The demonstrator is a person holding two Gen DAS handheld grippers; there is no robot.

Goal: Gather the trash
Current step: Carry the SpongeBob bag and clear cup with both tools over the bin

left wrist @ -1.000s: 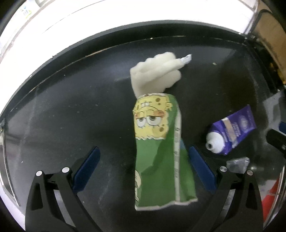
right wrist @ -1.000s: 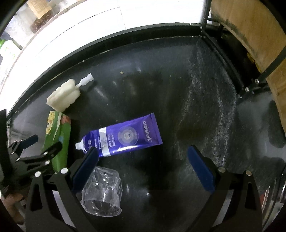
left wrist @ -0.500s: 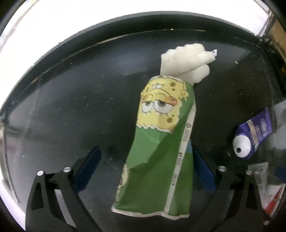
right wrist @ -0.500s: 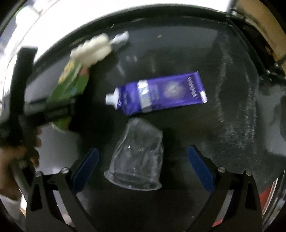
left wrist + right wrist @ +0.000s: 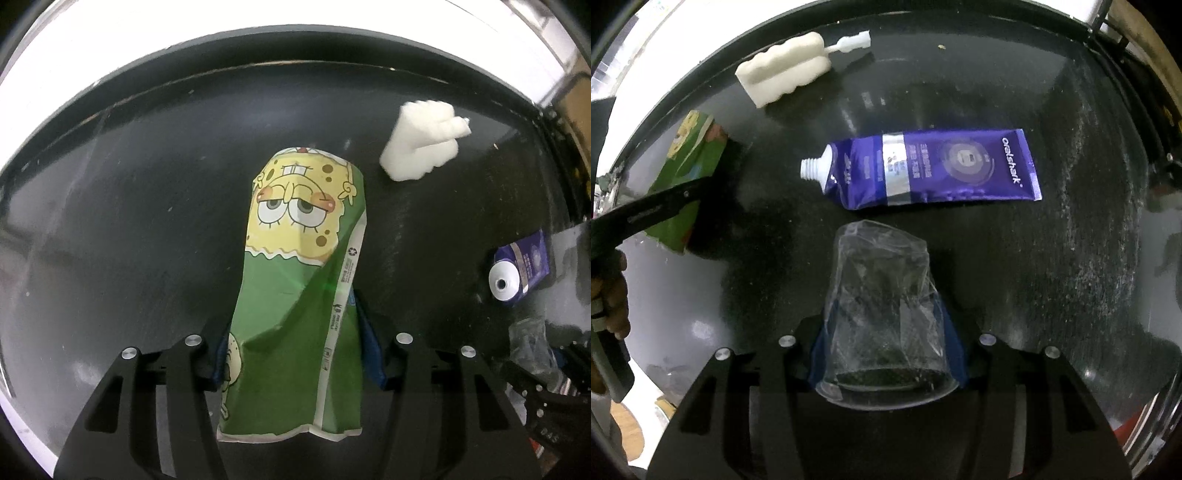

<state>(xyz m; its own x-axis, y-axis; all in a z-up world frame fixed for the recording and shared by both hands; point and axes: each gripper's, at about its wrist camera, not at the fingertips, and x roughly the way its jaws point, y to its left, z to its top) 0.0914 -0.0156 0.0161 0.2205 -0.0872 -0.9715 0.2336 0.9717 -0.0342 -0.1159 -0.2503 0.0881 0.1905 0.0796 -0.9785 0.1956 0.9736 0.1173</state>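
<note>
the green carton (image 5: 295, 325), printed with a yellow cartoon face, lies flattened on the black tabletop (image 5: 129, 240) and runs lengthwise between the fingers of the left gripper (image 5: 293, 354). the jaws are closing, and the blue pads (image 5: 371, 350) already sit against both long sides of the carton, so the claw grasps it near its lower end. in the right wrist view the same carton (image 5: 690, 173) shows at the left edge, crossed by a black finger of the left gripper, with part of a person's hand (image 5: 609, 295) below it.

the clear plastic cup (image 5: 882, 317), crumpled and lying on its side with its mouth toward the camera, sits between the fingers of the right gripper (image 5: 886, 350). those jaws are closing too, and the blue pads (image 5: 820, 350) touch the cup's walls on either side, gripping it.

just beyond the cup lies a purple toothpaste tube (image 5: 923, 170), uncapped, its white neck pointing left. farther back, near the table's far rim, rests a white sponge (image 5: 786, 66) on a short plastic stem. from the left wrist view the sponge (image 5: 421, 144) lies beyond and to the right of the carton, apart from it, and the tube (image 5: 521, 266) is at the right edge.
</note>
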